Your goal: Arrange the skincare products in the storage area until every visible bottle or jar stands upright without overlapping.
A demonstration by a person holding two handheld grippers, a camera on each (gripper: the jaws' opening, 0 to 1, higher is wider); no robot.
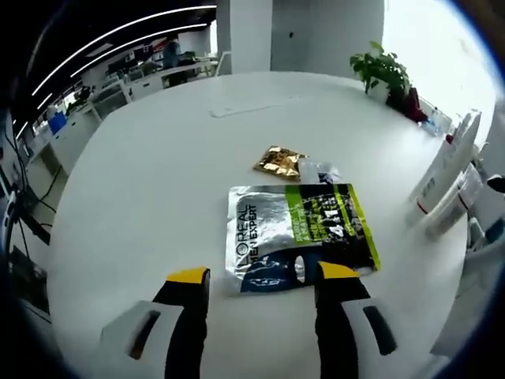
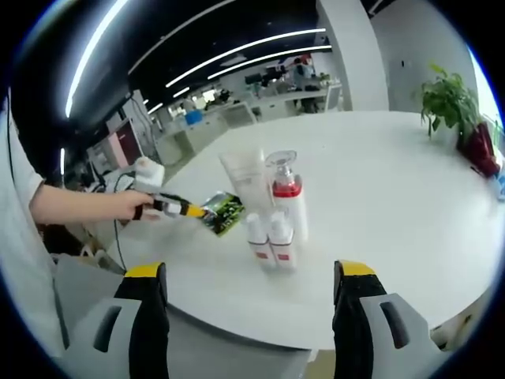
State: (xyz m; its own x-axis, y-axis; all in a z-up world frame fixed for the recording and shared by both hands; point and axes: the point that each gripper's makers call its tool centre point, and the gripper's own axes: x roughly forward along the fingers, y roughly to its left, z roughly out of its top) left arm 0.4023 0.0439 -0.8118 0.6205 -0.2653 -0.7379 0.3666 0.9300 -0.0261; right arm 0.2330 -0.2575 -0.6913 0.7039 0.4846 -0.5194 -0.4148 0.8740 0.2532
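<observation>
The left gripper [image 1: 256,276] sits wide open at the near edge of a flat foil sachet [image 1: 298,235], which lies just beyond on the white surface [image 1: 158,174]. Right of it, bottles [image 2: 276,209] stand clustered, seemingly upright. The right gripper [image 2: 251,272] hangs open, well back.

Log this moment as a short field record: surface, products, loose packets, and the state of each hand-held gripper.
surface: round white table
flat packet: silver, green and black sachet pack lying flat just ahead of the left hand-held gripper
small packet: crumpled gold foil sachet beyond it
upright group: white pump bottle with red collar, pale tube, two small white bottles, clustered together
plant: green potted plant at table edge
left hand-held gripper: open, empty
right hand-held gripper: open, empty, back from the bottles
</observation>
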